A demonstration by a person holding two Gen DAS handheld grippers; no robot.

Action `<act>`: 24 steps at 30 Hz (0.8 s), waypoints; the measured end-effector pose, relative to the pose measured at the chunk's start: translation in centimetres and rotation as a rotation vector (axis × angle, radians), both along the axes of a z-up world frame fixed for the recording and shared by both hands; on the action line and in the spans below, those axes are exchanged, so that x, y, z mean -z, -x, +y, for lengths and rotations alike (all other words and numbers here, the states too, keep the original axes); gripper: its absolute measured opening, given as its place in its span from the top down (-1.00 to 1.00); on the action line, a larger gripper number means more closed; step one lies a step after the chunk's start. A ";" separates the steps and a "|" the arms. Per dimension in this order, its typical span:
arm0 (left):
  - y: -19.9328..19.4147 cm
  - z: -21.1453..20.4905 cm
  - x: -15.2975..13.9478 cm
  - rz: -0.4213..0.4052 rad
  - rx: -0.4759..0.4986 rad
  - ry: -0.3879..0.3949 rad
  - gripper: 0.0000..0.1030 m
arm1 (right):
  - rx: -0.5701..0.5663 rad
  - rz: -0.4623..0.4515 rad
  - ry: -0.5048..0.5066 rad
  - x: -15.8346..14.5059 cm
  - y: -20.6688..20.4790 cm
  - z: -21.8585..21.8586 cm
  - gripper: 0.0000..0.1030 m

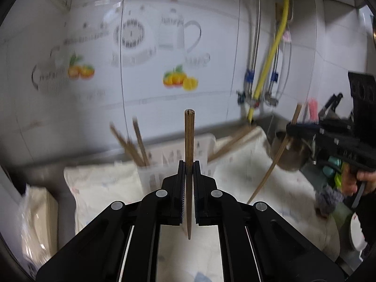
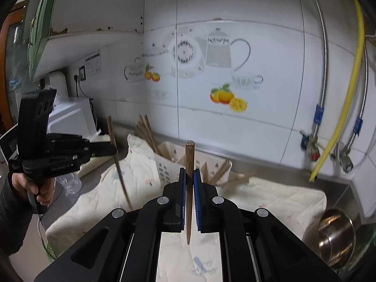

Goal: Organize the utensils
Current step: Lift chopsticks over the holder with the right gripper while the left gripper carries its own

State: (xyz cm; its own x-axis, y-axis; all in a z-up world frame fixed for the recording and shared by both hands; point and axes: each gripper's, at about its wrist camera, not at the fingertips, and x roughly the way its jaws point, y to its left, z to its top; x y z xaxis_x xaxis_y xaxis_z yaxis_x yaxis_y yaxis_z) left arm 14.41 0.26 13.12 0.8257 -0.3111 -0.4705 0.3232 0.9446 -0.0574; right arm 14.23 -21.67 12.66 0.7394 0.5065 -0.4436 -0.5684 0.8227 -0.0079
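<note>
My left gripper (image 1: 188, 164) is shut on a brown wooden chopstick (image 1: 188, 136) that stands upright between its pads. My right gripper (image 2: 189, 172) is shut on another wooden chopstick (image 2: 189, 157), also upright. Each gripper shows in the other's view, held above the cloth with its chopstick: the right one (image 1: 290, 127) at the right, the left one (image 2: 114, 150) at the left. A white slotted utensil basket (image 2: 169, 164) lies on the cloth by the wall, with several chopsticks (image 2: 146, 131) sticking out of it. It also shows in the left wrist view (image 1: 164, 159).
A pale cloth (image 2: 270, 202) covers the steel counter. A steel pot (image 2: 336, 232) stands at the right. Hoses and valves (image 2: 315, 145) hang on the tiled wall. A white appliance (image 2: 70, 115) and a clear glass (image 2: 70, 183) are at the left.
</note>
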 end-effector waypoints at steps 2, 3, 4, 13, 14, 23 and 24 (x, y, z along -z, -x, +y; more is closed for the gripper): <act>-0.7 -0.2 -1.5 -0.029 0.001 0.008 0.90 | -0.007 -0.005 -0.019 -0.8 -0.6 0.1 0.87; -1.3 -0.3 -2.5 -0.050 -0.004 0.011 0.90 | -0.009 -0.009 -0.025 -1.2 -0.8 0.1 0.87; -1.8 -0.4 -3.4 -0.070 -0.015 0.008 0.90 | -0.011 -0.011 -0.030 -1.4 -1.0 0.2 0.87; -6.4 -0.6 -7.1 -0.174 -0.118 -0.013 0.90 | -0.029 -0.035 -0.071 -3.5 -3.2 0.9 0.87; -6.8 -0.8 -7.0 -0.180 -0.130 -0.021 0.90 | -0.030 -0.040 -0.073 -3.7 -3.4 1.0 0.87; -9.7 -0.4 -3.8 -0.123 -0.170 -0.019 0.90 | 0.004 -0.099 -0.108 -5.5 -5.4 1.3 0.87; -9.9 -0.3 -3.4 -0.113 -0.170 -0.014 0.90 | 0.016 -0.114 -0.106 -5.6 -5.6 1.4 0.87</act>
